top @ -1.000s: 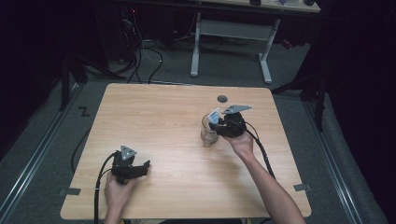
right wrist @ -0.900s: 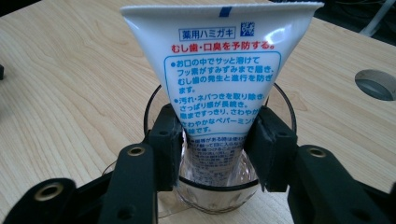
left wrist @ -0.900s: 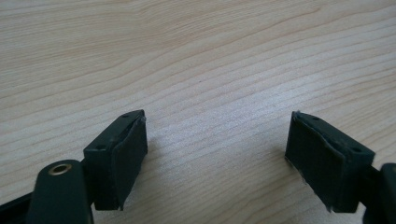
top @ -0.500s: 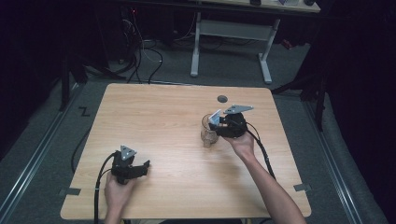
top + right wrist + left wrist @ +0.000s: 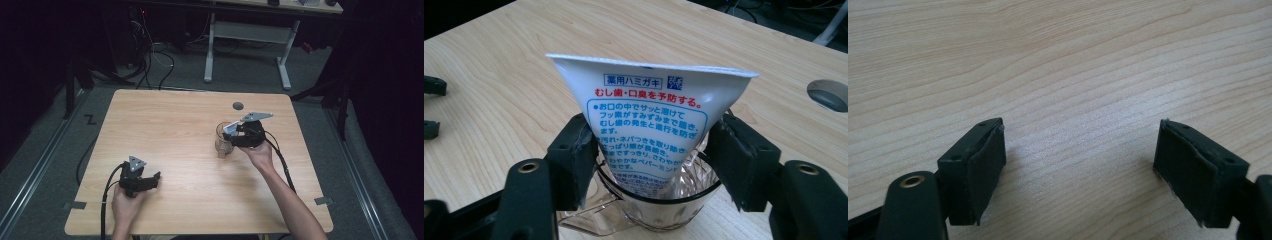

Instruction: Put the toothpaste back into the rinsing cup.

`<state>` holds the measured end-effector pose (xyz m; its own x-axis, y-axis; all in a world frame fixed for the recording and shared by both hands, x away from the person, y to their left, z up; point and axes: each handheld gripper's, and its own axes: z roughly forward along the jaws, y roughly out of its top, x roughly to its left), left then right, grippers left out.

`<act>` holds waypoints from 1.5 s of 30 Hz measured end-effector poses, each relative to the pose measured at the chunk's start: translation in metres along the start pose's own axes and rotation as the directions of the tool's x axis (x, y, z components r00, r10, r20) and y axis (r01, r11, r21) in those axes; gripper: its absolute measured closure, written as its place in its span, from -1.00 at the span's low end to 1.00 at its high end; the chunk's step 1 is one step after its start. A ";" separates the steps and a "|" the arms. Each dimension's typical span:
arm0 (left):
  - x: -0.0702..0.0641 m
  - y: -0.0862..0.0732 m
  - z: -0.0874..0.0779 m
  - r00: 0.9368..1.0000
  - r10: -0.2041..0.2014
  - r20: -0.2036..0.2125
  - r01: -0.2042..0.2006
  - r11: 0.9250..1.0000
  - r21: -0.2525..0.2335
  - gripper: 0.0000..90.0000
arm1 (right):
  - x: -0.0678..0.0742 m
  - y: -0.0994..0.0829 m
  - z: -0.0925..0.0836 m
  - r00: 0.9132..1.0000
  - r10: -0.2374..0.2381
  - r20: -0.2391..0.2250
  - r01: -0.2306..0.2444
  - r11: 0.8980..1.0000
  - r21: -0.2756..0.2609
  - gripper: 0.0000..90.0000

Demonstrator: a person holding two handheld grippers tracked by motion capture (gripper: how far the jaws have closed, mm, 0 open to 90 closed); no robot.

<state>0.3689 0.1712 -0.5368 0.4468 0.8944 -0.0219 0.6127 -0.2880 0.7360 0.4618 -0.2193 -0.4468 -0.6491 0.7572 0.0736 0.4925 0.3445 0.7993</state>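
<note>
Wooden table [image 5: 165, 130] holds one tube [image 5: 651, 125], one cup [image 5: 659, 200].

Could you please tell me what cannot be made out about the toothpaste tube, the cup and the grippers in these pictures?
- Toothpaste tube: its cap end sits in the clear cup, blurred by the ribbed wall, in the right gripper view.
- Cup: its base is cut off by the bottom edge there.
- Right gripper: its jaws have just been opening; whether the pads touch the tube is unclear.
- Dark round spot on the table: too small in the high view.
</note>
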 end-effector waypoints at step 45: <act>-0.001 0.000 0.000 1.000 0.002 -0.004 -0.002 1.000 0.000 -0.54 | -0.013 -0.024 -0.051 0.999 0.042 0.025 -0.040 0.995 -0.094 -0.18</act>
<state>0.3689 0.1706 -0.5370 0.4455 0.8951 -0.0173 0.6117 -0.2902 0.7359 0.4286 -0.2658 -0.4362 -0.6129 0.7848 0.0922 0.4609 0.2602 0.8485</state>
